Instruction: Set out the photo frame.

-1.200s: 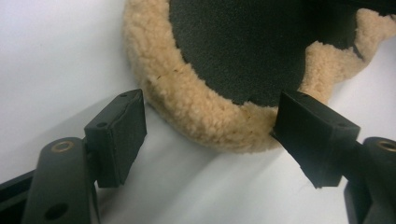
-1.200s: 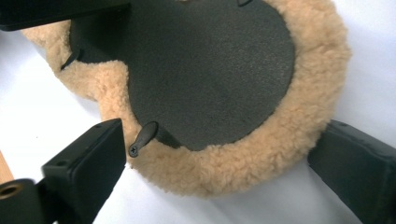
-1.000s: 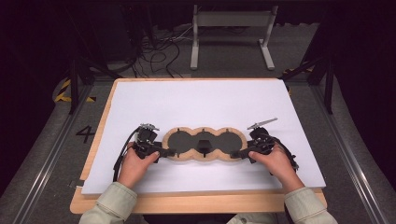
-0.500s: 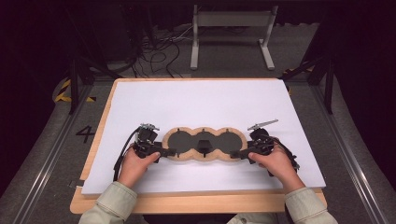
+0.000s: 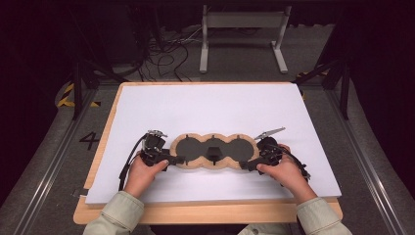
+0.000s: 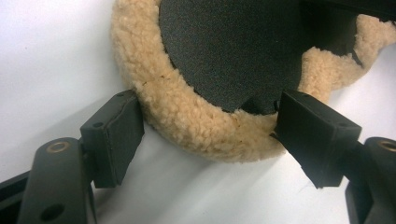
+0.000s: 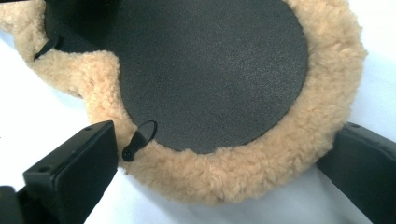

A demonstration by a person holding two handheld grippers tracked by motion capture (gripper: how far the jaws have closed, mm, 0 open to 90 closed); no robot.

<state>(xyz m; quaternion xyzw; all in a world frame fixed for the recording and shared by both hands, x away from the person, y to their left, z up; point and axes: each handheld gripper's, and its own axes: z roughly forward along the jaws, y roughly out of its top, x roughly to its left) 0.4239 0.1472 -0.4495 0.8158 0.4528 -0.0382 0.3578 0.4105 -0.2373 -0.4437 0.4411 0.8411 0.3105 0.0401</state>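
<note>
A three-lobed black pad with a tan fleece rim (image 5: 192, 147) lies flat on the white sheet, near the front. My left gripper (image 5: 176, 159) is at its left end; in the left gripper view (image 6: 210, 112) both pads touch the fleece rim (image 6: 187, 116) of that end lobe. My right gripper (image 5: 247, 165) is at the right end. Its jaws have just been opening and stand wide around the end lobe (image 7: 210, 79), the left pad a little off the fleece. A small black tab (image 7: 140, 138) sticks out at the rim.
The white sheet (image 5: 210, 107) covers a wooden board (image 5: 205, 213) whose front edge shows under the person's sleeves. A black clip (image 5: 214, 152) sits on the middle lobe. Behind the table stand a metal frame (image 5: 242, 34) and loose cables (image 5: 166, 54) on the floor.
</note>
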